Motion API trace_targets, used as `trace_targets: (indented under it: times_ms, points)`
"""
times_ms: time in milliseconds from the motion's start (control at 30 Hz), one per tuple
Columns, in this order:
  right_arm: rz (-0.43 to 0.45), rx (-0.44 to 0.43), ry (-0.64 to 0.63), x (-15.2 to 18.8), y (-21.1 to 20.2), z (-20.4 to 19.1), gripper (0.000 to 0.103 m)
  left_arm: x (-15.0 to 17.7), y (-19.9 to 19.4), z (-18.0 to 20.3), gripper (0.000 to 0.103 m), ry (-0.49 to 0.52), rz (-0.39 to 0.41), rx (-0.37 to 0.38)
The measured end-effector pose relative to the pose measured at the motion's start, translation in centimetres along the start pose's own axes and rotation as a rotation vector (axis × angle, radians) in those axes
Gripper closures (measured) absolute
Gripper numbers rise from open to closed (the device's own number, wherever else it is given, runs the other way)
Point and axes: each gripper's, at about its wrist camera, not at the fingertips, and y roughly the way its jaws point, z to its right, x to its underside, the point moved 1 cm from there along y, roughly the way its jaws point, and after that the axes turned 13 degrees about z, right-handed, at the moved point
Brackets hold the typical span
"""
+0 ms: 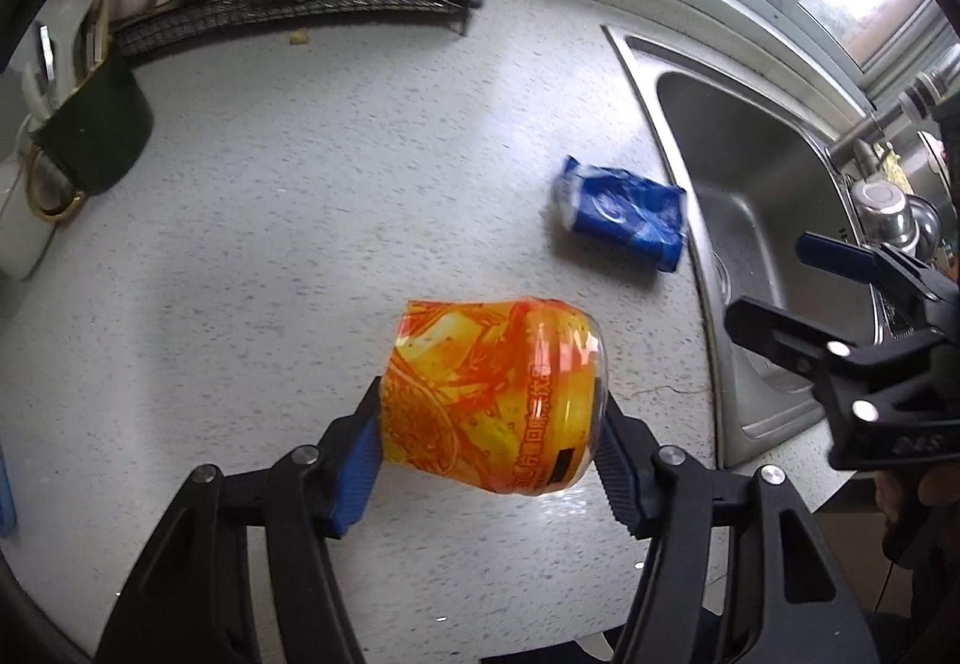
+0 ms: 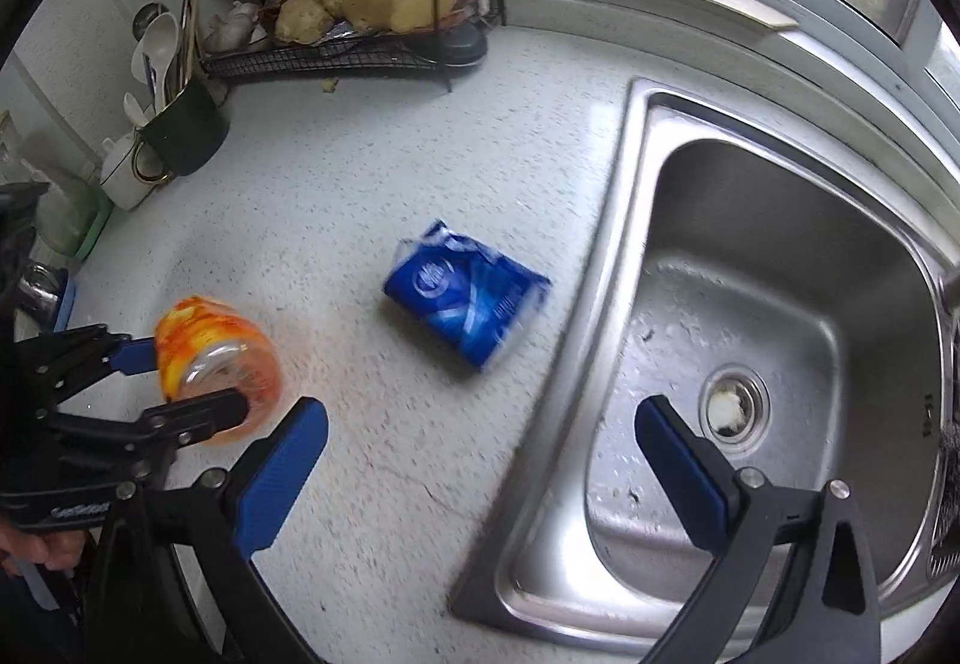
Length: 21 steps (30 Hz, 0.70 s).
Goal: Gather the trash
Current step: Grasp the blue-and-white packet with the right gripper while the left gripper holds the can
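So the left gripper [image 1: 489,442] is pinching the orange bottle [image 1: 498,394] across its body, pads on both sides, held just off the speckled counter [image 1: 300,184]. That thin plastic looks squashy to me, so I'd squeeze gently and keep it level while carrying. The right gripper [image 2: 480,484] is spread wide, nothing in it, hovering near the sink [image 2: 630,244] edge. The blue wrapper [image 2: 468,292] lies flat on the counter left of the sink; I'd come straight down and catch a raised edge.
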Motion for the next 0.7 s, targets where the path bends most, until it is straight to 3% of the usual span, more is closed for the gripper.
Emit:
trace_targets:
  times_ms: [333,400,500,633,700]
  points:
    - [-0.020,-0.001,-0.162,-2.3,4.9,-2.0,0.003,-1.0,-0.1,-3.4,0.043,-0.051,0.026,-0.032]
    - [-0.031,-0.026,-0.177,-2.6,5.7,-2.2,0.021,-1.2,0.3,-3.7,0.043,-0.058,0.024,-0.038]
    - [-0.059,-0.030,-0.208,-2.7,7.1,-2.6,0.033,-1.3,0.7,-4.3,0.043,-0.069,0.020,-0.052]
    - [-0.091,-0.056,-0.223,-2.3,8.3,-2.6,0.039,-1.4,0.9,-5.0,0.043,-0.079,0.022,-0.049]
    - [-0.091,-0.034,-0.233,-2.2,8.8,-2.8,0.054,-1.4,0.8,-5.2,0.043,-0.082,0.021,-0.050]
